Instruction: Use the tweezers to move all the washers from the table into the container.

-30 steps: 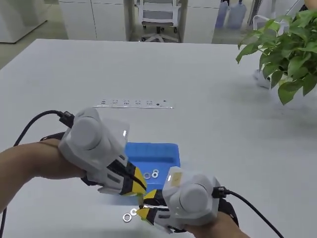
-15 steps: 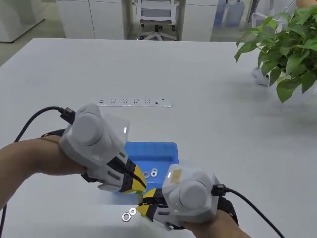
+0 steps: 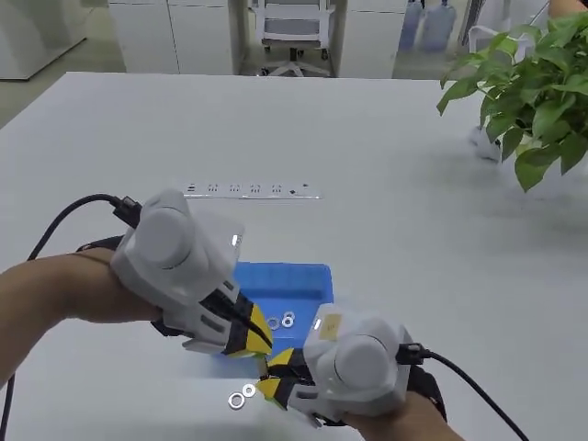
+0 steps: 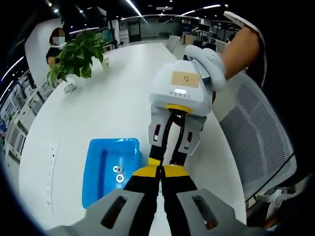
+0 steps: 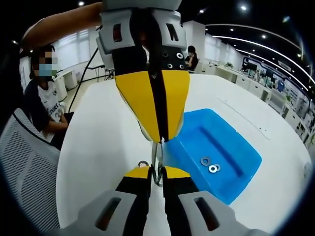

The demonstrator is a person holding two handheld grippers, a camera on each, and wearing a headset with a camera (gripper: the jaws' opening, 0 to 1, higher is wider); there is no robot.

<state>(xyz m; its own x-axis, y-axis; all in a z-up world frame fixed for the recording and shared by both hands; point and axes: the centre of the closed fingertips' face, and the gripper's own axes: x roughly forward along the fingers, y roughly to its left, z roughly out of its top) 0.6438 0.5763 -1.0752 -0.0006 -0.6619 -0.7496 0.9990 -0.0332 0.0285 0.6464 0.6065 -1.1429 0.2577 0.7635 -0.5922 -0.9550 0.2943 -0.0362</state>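
**Right gripper view.** The right gripper (image 5: 156, 173) has its jaws drawn narrow on the thin silver metal tweezers (image 5: 156, 160), which stick straight ahead from between them. The left gripper (image 5: 157, 137) comes in from above with its yellow jaws pressed to a slit. Its tips meet the tweezers' far end; whether they pinch it I cannot tell. One flat silver steel washer (image 5: 142, 163) lies on the white table (image 5: 93, 147) just left of the tweezers. The shallow blue plastic container (image 5: 231, 147) sits ahead and to the right, with two washers (image 5: 209, 165) inside.

The step looks like lining the tweezers up on that nearest washer. It probably goes best with an even squeeze, the tips lowered to straddle the washer's rim, then a low carry right over the container's wall.

**Left gripper view.** The left gripper (image 4: 160, 172) has its jaws nearly closed, tip to tip with the right gripper (image 4: 161, 160) just ahead. The container (image 4: 98, 157) lies to the left of both, and again holds two washers (image 4: 118, 174).

**Head view.** The left gripper (image 3: 255, 333) and right gripper (image 3: 274, 377) meet at the container's (image 3: 294, 280) near edge. Two washers (image 3: 281, 321) lie inside it, just beyond the jaws, and two (image 3: 243, 396) lie on the table just left of the right gripper. That makes four washers, so I judge the task half done. There are also one container, one pair of tweezers and two grippers.
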